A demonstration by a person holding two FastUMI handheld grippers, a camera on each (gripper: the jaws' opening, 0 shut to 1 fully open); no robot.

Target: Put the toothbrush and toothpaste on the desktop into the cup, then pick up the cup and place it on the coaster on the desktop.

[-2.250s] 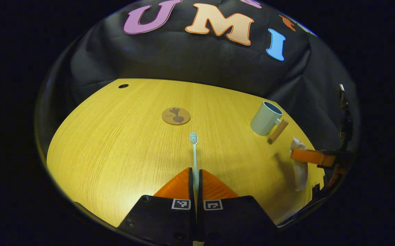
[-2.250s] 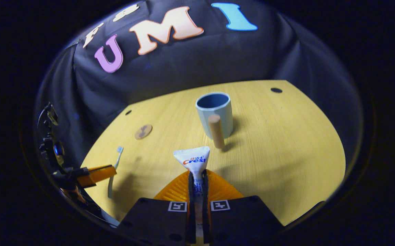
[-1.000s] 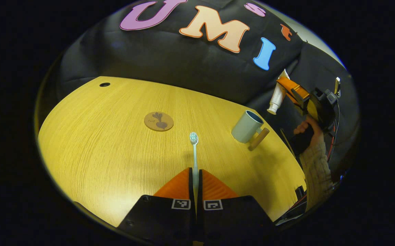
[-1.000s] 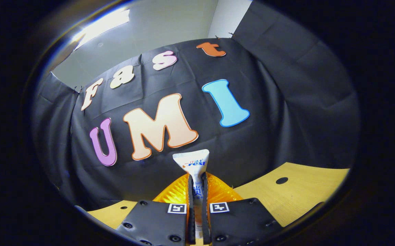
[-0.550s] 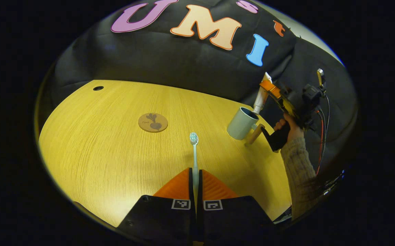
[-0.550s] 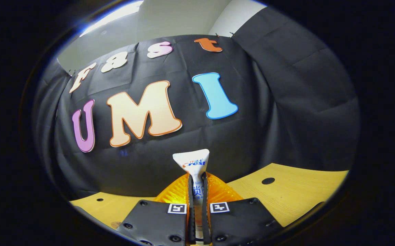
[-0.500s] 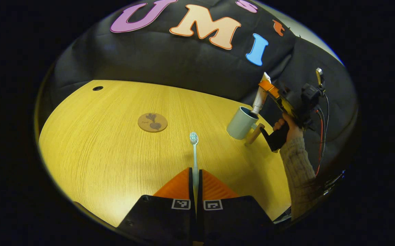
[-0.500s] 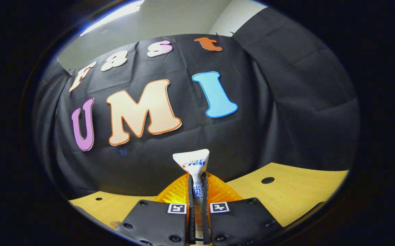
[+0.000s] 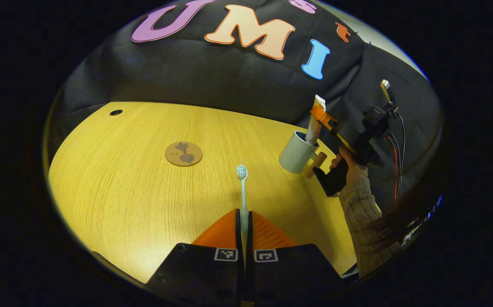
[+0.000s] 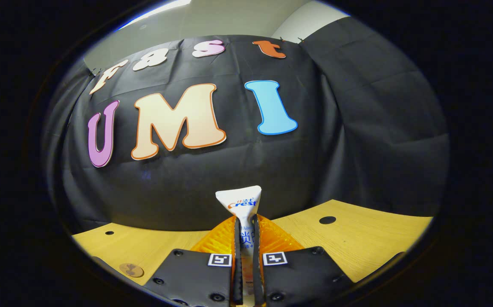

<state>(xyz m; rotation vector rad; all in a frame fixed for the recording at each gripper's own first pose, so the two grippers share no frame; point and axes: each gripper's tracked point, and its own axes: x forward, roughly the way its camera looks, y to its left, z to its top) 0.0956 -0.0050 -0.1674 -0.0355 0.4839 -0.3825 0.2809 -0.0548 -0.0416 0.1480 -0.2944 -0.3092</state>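
Observation:
My left gripper is shut on a pale toothbrush whose bristle head points forward over the wooden desktop. In the left gripper view, a pale cup with a wooden handle stands at the right. My right gripper holds the white toothpaste tube upright there, its lower end inside the cup. In the right gripper view, my right gripper is shut on the toothpaste tube, facing the wall. The round coaster with a beet drawing lies left of the cup.
A hand and knitted sleeve hold the right gripper at the desk's right edge. Small dark holes sit in the desktop near the back. In the right gripper view the coaster peeks out at lower left.
The right gripper carried the toothpaste from the desk up and over to the cup, then lowered its end into the cup. My left gripper keeps hold of the toothbrush and drifted slightly.

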